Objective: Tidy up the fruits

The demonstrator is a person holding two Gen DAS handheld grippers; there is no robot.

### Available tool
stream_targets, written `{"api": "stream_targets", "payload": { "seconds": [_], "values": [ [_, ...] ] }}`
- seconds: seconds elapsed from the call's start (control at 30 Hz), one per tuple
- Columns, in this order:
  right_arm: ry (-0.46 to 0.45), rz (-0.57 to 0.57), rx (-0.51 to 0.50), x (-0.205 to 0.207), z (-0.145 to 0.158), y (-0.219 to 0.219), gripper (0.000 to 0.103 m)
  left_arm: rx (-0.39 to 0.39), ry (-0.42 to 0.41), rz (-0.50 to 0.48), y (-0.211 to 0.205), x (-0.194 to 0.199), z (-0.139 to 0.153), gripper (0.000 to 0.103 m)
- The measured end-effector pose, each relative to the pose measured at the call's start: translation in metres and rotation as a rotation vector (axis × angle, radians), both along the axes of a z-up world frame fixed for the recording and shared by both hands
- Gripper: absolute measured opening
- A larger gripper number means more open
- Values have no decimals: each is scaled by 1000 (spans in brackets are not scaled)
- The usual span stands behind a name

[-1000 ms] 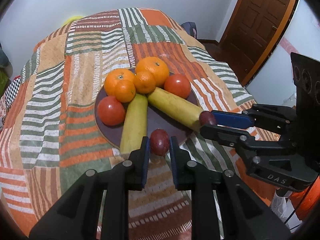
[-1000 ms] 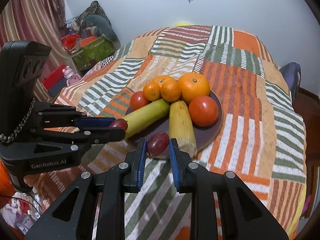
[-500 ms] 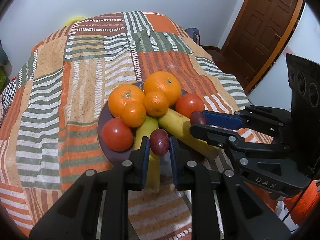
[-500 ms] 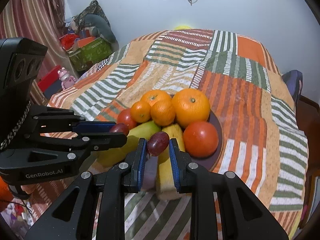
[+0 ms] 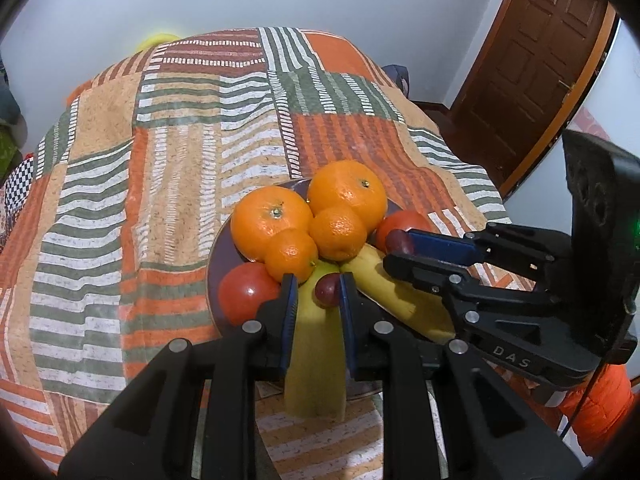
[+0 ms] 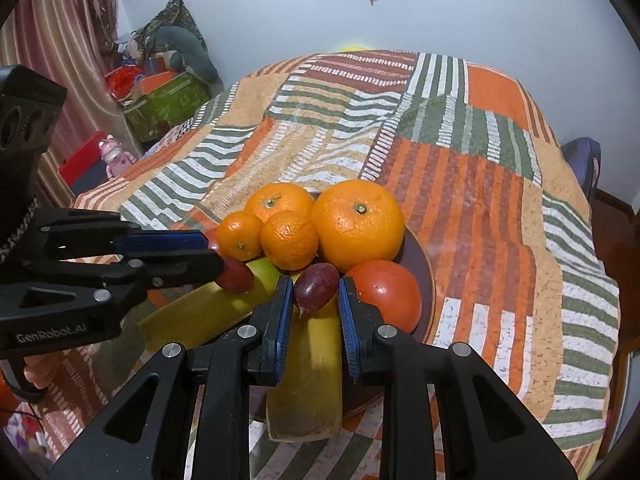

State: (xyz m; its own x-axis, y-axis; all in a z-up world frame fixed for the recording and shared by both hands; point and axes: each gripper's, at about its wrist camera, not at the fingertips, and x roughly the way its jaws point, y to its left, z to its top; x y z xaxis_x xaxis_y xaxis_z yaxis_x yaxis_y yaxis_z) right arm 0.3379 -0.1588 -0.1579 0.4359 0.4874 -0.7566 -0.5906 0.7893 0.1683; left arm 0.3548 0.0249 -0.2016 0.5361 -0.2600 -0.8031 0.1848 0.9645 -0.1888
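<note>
A dark plate on the patchwork cloth holds several oranges, two tomatoes and two bananas. My left gripper is shut on a dark red grape, just above the left banana near the small oranges. My right gripper is shut on a second dark red grape, over the right banana beside a tomato. The two grippers hang side by side, their tips close together.
The round table falls away on all sides under the cloth. A brown door and a chair back stand at the right. Boxes and toys are piled by a curtain at the left.
Both grippers have moved forward from the plate's near edge to over the bananas, each still carrying its grape. The fruit on the plate has not shifted.
</note>
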Motion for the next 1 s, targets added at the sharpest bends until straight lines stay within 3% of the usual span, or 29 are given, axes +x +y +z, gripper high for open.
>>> {"api": "stream_targets", "payload": {
  "seconds": [0.2,0.47,0.8,1.0],
  "values": [
    [28,2,26,-2,4,-2,35,-14,9,9,4,-4,2,20],
    [-10,-27,38,-18,26,-18,35,0,-53,28,4,-29,29,20],
    [-147,-67,95,-62,100,-41,35,11,-267,110,6,-93,116,20],
    [-274,-77,163,-110,156,-52,35,24,-415,117,-7,-150,175,20]
  ]
}}
